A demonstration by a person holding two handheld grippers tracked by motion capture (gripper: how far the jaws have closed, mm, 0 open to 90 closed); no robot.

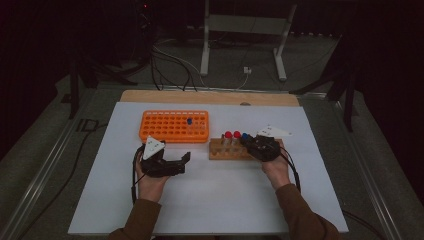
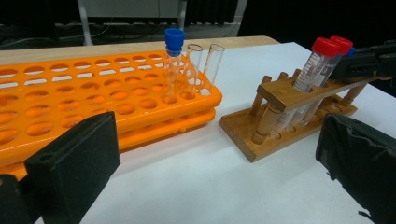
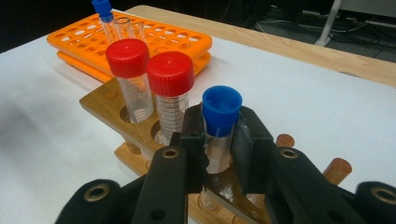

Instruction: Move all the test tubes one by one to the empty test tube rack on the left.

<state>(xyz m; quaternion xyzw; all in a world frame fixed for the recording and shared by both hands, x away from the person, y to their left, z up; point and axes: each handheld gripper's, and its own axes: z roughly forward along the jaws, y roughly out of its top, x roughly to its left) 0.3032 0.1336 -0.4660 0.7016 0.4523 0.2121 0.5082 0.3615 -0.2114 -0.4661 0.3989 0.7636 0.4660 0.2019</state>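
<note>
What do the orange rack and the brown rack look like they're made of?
The orange rack looks like moulded plastic: uniform bright colour, smooth, slightly glossy grid of holes. The brown rack looks like varnished wood: visible grain, turned dowel posts, a warm sheen.

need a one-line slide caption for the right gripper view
Right gripper closed around a blue-capped tube in the wooden rack, beside two red-capped tubes; orange rack behind.
</note>
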